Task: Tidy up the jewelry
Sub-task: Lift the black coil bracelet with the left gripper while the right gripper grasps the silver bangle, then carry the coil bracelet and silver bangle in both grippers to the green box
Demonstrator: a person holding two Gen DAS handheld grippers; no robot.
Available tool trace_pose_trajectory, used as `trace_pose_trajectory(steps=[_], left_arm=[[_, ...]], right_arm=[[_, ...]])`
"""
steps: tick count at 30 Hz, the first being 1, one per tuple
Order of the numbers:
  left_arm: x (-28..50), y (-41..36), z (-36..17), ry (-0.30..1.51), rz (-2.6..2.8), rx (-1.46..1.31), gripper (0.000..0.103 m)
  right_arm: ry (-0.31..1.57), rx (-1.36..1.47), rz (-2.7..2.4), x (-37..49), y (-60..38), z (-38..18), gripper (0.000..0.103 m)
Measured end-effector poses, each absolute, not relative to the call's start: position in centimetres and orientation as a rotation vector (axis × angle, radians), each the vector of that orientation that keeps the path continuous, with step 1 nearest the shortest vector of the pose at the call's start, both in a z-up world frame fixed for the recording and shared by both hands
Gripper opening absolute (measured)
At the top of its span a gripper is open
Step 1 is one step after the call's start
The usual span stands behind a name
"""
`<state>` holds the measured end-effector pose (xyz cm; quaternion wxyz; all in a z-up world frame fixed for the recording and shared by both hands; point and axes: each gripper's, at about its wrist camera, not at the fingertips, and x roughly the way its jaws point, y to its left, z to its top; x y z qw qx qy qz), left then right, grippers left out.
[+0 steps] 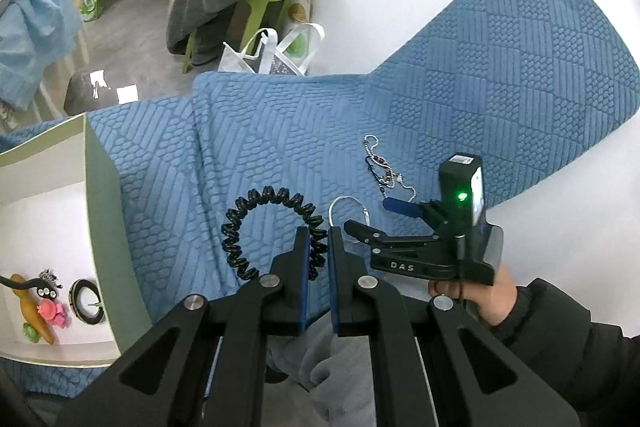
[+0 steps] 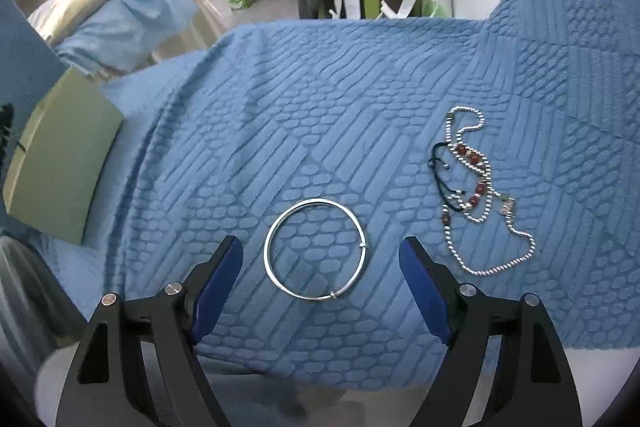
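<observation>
A black coiled bracelet (image 1: 256, 227) lies on the blue quilted cloth (image 1: 440, 99). My left gripper (image 1: 319, 233) is shut on its right side. A silver bangle (image 2: 316, 253) lies flat on the cloth, just ahead of my open right gripper (image 2: 320, 251), between its fingers. It also shows in the left wrist view (image 1: 352, 207), partly behind the right gripper (image 1: 366, 217). A tangle of bead chains with red beads (image 2: 476, 187) lies to the bangle's right, also visible in the left wrist view (image 1: 384, 167).
An open pale green box (image 1: 100, 195) stands at the left on the cloth, holding a black ring (image 1: 86, 301), a pink charm (image 1: 52, 313) and other trinkets. Its outer wall shows in the right wrist view (image 2: 60, 155). Beyond the cloth are a green stool (image 1: 264, 11) with clothes and bags.
</observation>
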<state>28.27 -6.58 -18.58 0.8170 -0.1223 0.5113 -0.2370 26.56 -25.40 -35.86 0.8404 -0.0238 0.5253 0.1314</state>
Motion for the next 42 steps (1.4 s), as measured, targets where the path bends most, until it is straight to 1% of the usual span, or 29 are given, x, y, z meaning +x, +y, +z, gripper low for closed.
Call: trace_pose_trajectory(steps=[3,7,8,9,11,14,18,21,27,30,32,37,42], left_arm=[[28.3,-6.2,-18.7,1.094,-0.495,-0.266,0.008],[28.4,-5.6,-18.9,1.099,-0.476,-0.274,0.008],[28.4,-5.5,-19.0,1.1,-0.472,-0.275,0.008],[28.4,-5.4,-19.0,1.101,-0.469,-0.276,0.008],[28.5,-5.1,-19.0,1.1,-0.463,-0.279,0.008],[28.4,-4.6,-18.8,1.097,-0.455,-0.287,0.008],[28.2,-3.9,-18.1,1.08,-0.451,-0.295,0.008],[28.3,-3.3,-17.6,1.081,-0.449,-0.291,0.008],[28.8,-1.3,-14.8,1.07,-0.387,-0.272,0.008],[28.4,0.0,-13.6,1.043,-0.366,-0.263,0.008],[28.1,1.2,-13.2,1.034,-0.348,-0.269,0.008],[27.1,4.1,-12.4,1.014,-0.304,-0.282,0.008],[25.9,7.2,-12.0,0.992,-0.253,-0.293,0.008]], right_arm=[[1.144,-0.065,0.305,27.0,-24.9,-37.1,0.079],[1.164,-0.151,0.278,26.9,-23.8,-38.5,0.08],[1.136,-0.161,0.275,26.7,-23.7,-38.5,0.079],[1.134,-0.156,0.275,26.7,-23.6,-38.5,0.077],[1.125,-0.142,0.261,26.6,-23.7,-38.5,0.066],[1.145,-0.118,0.25,26.8,-23.9,-38.0,0.066],[1.12,-0.099,0.231,26.9,-23.7,-35.6,0.066],[1.086,-0.07,0.223,26.4,-23.3,-32.6,0.066],[0.945,-0.024,0.264,25.4,-20.5,-23.7,0.066],[0.876,-0.036,0.318,24.8,-18.1,-19.8,0.066],[0.851,-0.045,0.351,24.3,-16.4,-18.2,0.066],[0.808,-0.047,0.439,23.6,-11.8,-15.4,0.067],[0.8,-0.058,0.502,23.1,-7.6,-15.4,0.067]])
